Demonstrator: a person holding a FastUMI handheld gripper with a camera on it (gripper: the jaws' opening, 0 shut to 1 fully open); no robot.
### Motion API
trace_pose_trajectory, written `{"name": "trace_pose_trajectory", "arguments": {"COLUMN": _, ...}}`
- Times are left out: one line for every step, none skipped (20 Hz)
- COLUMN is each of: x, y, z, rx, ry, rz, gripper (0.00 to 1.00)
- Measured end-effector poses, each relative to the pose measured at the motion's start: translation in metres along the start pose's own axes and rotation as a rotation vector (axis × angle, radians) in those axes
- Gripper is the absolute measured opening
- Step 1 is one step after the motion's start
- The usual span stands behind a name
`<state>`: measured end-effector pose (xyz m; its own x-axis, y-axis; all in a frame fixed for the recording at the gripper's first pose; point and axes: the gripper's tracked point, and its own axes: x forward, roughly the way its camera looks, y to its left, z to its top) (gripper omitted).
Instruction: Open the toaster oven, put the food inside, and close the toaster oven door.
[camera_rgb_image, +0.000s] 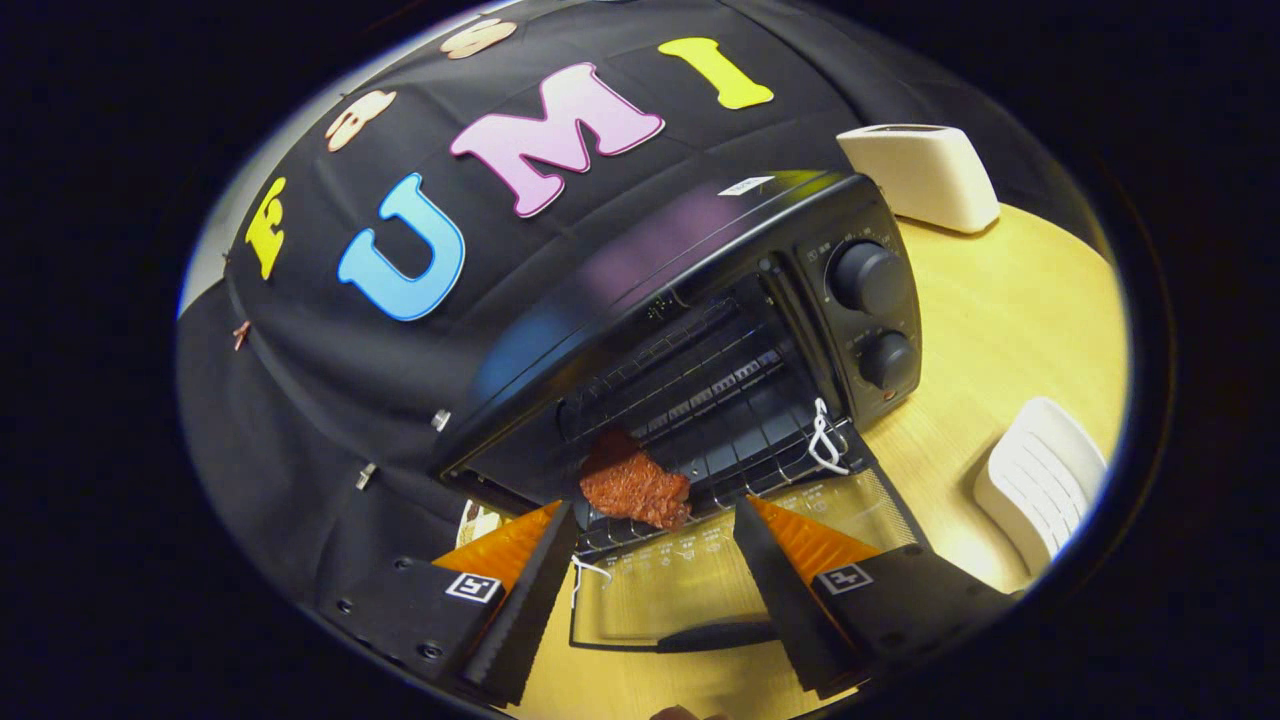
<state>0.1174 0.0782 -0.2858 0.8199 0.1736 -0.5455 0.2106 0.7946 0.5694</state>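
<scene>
Black cloth hung behind a pale wooden table (1010, 330), and your gripper (655, 560) hovered low over it with its fingers spread wide and holding nothing. Between and just beyond the fingertips lay the food (633, 487), a reddish-brown textured piece resting on the front edge of the wire rack (720, 470), apart from both fingers. Under the fingers the glass door (690, 580) lay folded down flat, its dark handle (715, 633) nearest you. Behind the rack stood the toaster oven (700, 290), its cavity open and two knobs (868, 277) on its panel to the right. Further off sat a cream toaster (925, 175) behind the oven and a white slatted object (1040, 480) to its right. By my reading, you had the opening and the placing done, and the closing was the step in hand. The food sat near the rack's lip, so you might have nudged it deeper first. Then you needed to get under the handle and swing the door up.
</scene>
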Motion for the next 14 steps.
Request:
{"name": "trace_pose_trajectory", "arguments": {"x": -0.006, "y": 0.001, "z": -0.002, "rx": -0.024, "ry": 0.011, "rz": 0.006, "gripper": 0.98}}
{"name": "trace_pose_trajectory", "arguments": {"x": -0.011, "y": 0.0, "z": -0.005, "rx": -0.054, "ry": 0.025, "rz": 0.007, "gripper": 0.98}}
{"name": "trace_pose_trajectory", "arguments": {"x": -0.016, "y": 0.0, "z": -0.008, "rx": -0.089, "ry": 0.036, "rz": 0.007, "gripper": 0.98}}
{"name": "trace_pose_trajectory", "arguments": {"x": -0.023, "y": -0.001, "z": -0.011, "rx": -0.125, "ry": 0.046, "rz": 0.002, "gripper": 0.98}}
{"name": "trace_pose_trajectory", "arguments": {"x": -0.03, "y": -0.005, "z": -0.014, "rx": -0.161, "ry": 0.058, "rz": -0.015, "gripper": 0.98}}
{"name": "trace_pose_trajectory", "arguments": {"x": -0.037, "y": -0.005, "z": -0.017, "rx": -0.197, "ry": 0.066, "rz": -0.021, "gripper": 0.98}}
{"name": "trace_pose_trajectory", "arguments": {"x": -0.043, "y": -0.003, "z": -0.022, "rx": -0.233, "ry": 0.078, "rz": -0.012, "gripper": 0.98}}
{"name": "trace_pose_trajectory", "arguments": {"x": -0.05, "y": -0.002, "z": -0.027, "rx": -0.269, "ry": 0.09, "rz": -0.009, "gripper": 0.98}}
{"name": "trace_pose_trajectory", "arguments": {"x": -0.056, "y": -0.001, "z": -0.032, "rx": -0.307, "ry": 0.099, "rz": -0.007, "gripper": 0.98}}
{"name": "trace_pose_trajectory", "arguments": {"x": -0.063, "y": -0.001, "z": -0.037, "rx": -0.341, "ry": 0.108, "rz": -0.006, "gripper": 0.98}}
{"name": "trace_pose_trajectory", "arguments": {"x": -0.069, "y": -0.001, "z": -0.043, "rx": -0.372, "ry": 0.121, "rz": -0.004, "gripper": 0.98}}
{"name": "trace_pose_trajectory", "arguments": {"x": -0.076, "y": -0.001, "z": -0.052, "rx": -0.4, "ry": 0.139, "rz": -0.005, "gripper": 0.98}}
{"name": "trace_pose_trajectory", "arguments": {"x": -0.081, "y": -0.004, "z": -0.059, "rx": -0.429, "ry": 0.155, "rz": -0.012, "gripper": 0.98}}
{"name": "trace_pose_trajectory", "arguments": {"x": -0.086, "y": -0.011, "z": -0.067, "rx": -0.462, "ry": 0.174, "rz": -0.033, "gripper": 0.98}}
